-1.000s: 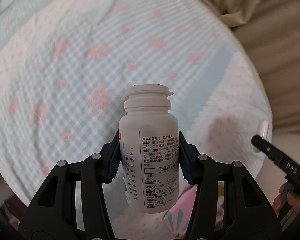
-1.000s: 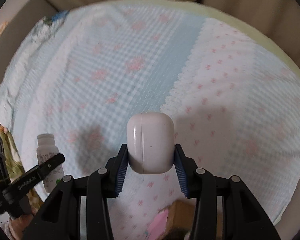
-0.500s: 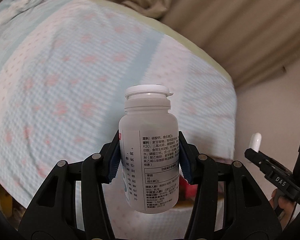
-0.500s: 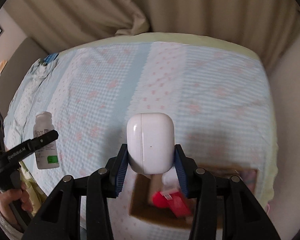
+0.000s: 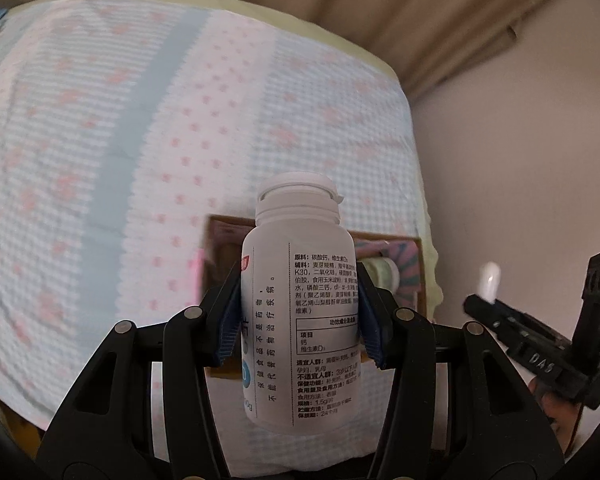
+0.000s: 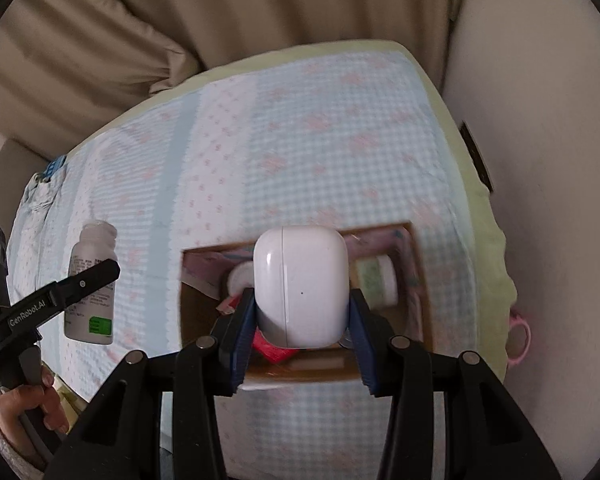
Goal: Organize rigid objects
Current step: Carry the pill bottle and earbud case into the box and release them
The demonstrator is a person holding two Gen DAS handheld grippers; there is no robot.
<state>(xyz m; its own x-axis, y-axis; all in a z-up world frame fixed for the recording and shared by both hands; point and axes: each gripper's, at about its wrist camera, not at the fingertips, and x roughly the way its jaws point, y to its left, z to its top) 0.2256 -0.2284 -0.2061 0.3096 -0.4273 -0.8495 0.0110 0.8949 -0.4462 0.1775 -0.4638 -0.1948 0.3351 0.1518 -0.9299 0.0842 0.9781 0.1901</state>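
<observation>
1. This is a bedroom in a home: a bed (image 6: 340, 128) fills most of both views, its mattress edge showing pale yellow-green.
2. A quilted bedspread (image 5: 100, 140) covers it, pale blue gingham with pink flowers and a dotted white band (soft, domestic bedding).
3. Beige curtains (image 6: 260, 8) hang in folds behind the bed, beside a plain cream wall (image 6: 540, 160).
4. A small cardboard box (image 6: 418, 280) of household odds and ends sits on the bedspread.

bedspread (image 6: 300, 128): blue-white check, pink blossoms, covers bed | curtain (image 6: 260, 12): beige, folds behind bed's far edge | wall (image 6: 540, 160): pale, along bed's right edge
</observation>
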